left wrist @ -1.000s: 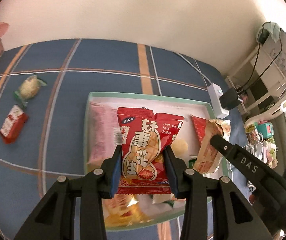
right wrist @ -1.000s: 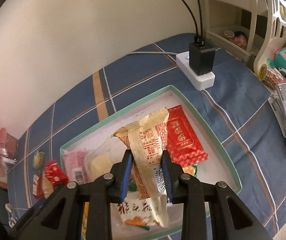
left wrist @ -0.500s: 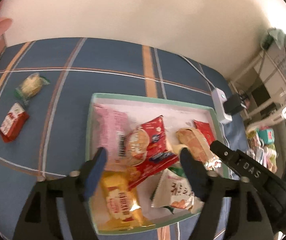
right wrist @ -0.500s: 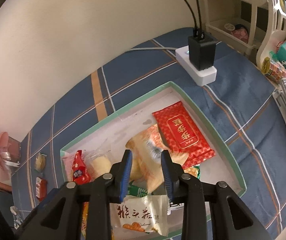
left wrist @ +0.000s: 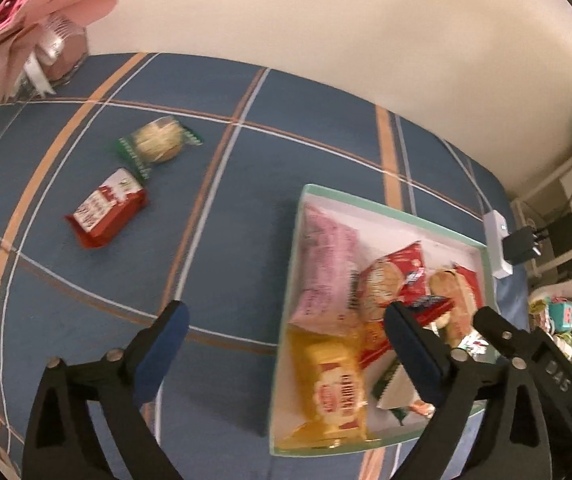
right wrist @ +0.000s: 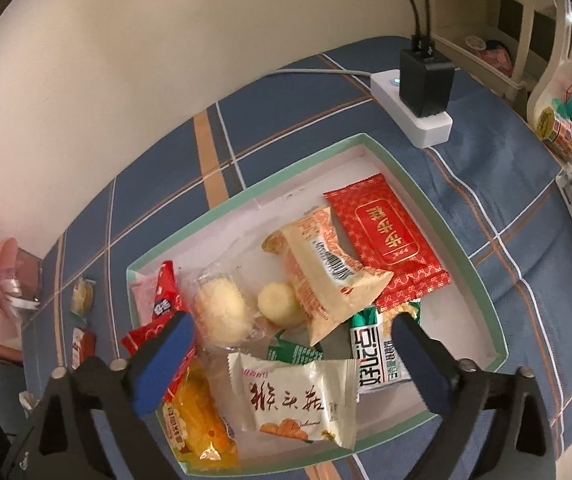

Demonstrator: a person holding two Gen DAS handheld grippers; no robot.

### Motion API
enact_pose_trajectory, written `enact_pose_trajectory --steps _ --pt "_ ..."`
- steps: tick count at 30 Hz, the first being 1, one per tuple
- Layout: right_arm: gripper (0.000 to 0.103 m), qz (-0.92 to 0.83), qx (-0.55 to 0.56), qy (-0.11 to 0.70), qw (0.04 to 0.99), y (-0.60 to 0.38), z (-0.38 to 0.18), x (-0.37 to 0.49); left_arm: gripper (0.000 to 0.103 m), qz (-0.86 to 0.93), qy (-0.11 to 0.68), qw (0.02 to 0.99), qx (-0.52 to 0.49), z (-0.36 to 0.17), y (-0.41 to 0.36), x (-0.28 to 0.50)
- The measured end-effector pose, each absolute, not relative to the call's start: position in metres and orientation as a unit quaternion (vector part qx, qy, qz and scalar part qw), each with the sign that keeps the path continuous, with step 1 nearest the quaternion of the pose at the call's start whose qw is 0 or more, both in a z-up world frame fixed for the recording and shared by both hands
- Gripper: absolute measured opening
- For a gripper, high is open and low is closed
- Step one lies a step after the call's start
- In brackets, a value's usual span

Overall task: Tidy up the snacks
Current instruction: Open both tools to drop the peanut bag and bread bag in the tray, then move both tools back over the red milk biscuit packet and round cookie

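While both claws spread their jaws wider over the green-rimmed box (right wrist: pixel 465 264), nothing sits between the pads of either.

Left claw (left wrist: pixel 286 344) hangs over the box's left rim (left wrist: pixel 291 264), its jaws opening; right claw (right wrist: pixel 293 348) hovers above the middle of the box, its jaws opening too. Only the left view shows clearly the two snacks lying outside, well left of the box on the blue plaid cloth (left wrist: pixel 214 280): a red packet (left wrist: pixel 106 214) and a green-edged round one (left wrist: pixel 158 145). Only the right view shows the white pack (right wrist: pixel 297 396), beige pack (right wrist: pixel 321 268) and flat red sachet (right wrist: pixel 385 240) inside the box, and the white power strip (right wrist: pixel 417 108) beyond its far corner.
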State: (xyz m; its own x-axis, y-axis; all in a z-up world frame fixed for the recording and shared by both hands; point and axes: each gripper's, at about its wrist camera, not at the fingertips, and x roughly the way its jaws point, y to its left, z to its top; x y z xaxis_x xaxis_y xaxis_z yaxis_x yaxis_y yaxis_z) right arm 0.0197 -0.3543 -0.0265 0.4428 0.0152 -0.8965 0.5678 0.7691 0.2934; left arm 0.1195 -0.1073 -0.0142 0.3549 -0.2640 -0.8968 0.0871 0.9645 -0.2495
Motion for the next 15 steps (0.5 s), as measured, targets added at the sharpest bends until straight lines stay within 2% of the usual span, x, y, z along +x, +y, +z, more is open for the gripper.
enact_pose_trajectory --steps 15 --pt "0.103 -0.156 0.224 0.500 0.822 -0.308 -0.002 0.020 0.102 -0.056 0.561 0.824 -0.049 -0.008 -0.063 0.114"
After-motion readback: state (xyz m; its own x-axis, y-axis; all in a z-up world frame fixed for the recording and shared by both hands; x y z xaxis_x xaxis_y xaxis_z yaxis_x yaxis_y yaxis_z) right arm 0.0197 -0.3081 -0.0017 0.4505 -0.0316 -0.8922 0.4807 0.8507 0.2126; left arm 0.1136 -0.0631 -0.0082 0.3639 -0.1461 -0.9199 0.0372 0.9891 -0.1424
